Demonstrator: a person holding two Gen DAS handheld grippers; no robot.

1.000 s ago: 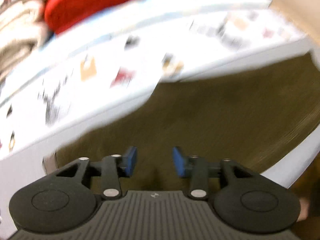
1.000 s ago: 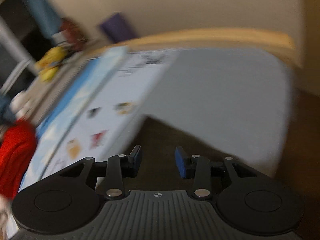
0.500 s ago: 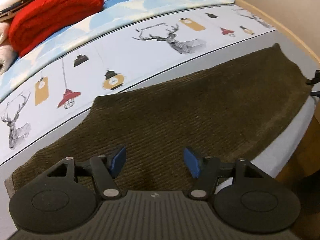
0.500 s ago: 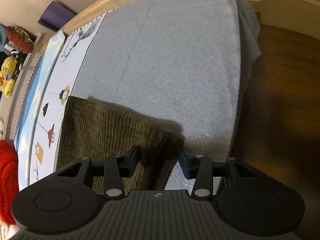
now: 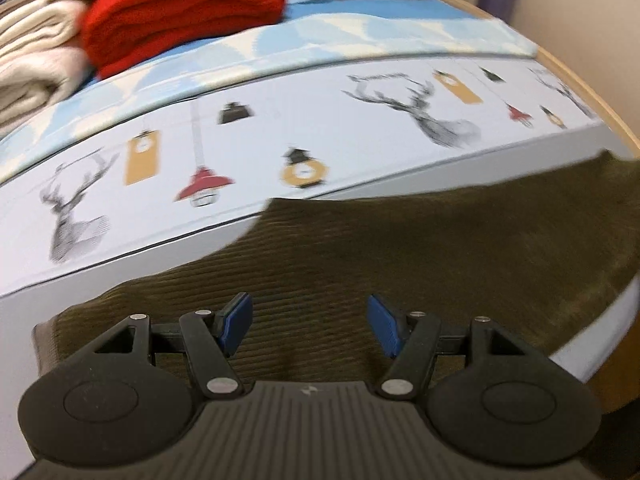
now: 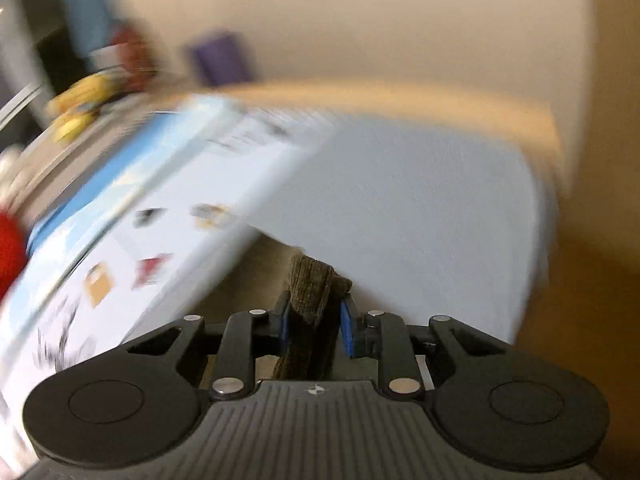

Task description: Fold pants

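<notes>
Dark olive corduroy pants [image 5: 440, 248] lie spread flat on the bed, along its near edge. In the left wrist view my left gripper [image 5: 306, 312] hovers just above the pants near their left end. It is open, and its blue pads [image 5: 236, 316] hold nothing. In the blurred right wrist view my right gripper [image 6: 314, 312] is closing. A bunched corner of the pants [image 6: 310, 280] stands up between its pads, pinched and lifted off the grey cover.
A folded red blanket [image 5: 180, 8] and cream folded cloths [image 5: 36, 52] sit at the back left of the bed. A white sheet printed with deer and lamps [image 5: 240, 140] lies beyond the pants. The wooden bed rim [image 5: 580, 80] curves at the right, with floor past it.
The right gripper has shut on the pants' corner and swung up with it, and its view has rolled and blurred. The left gripper has slid a little along the pants, jaws still wide.
</notes>
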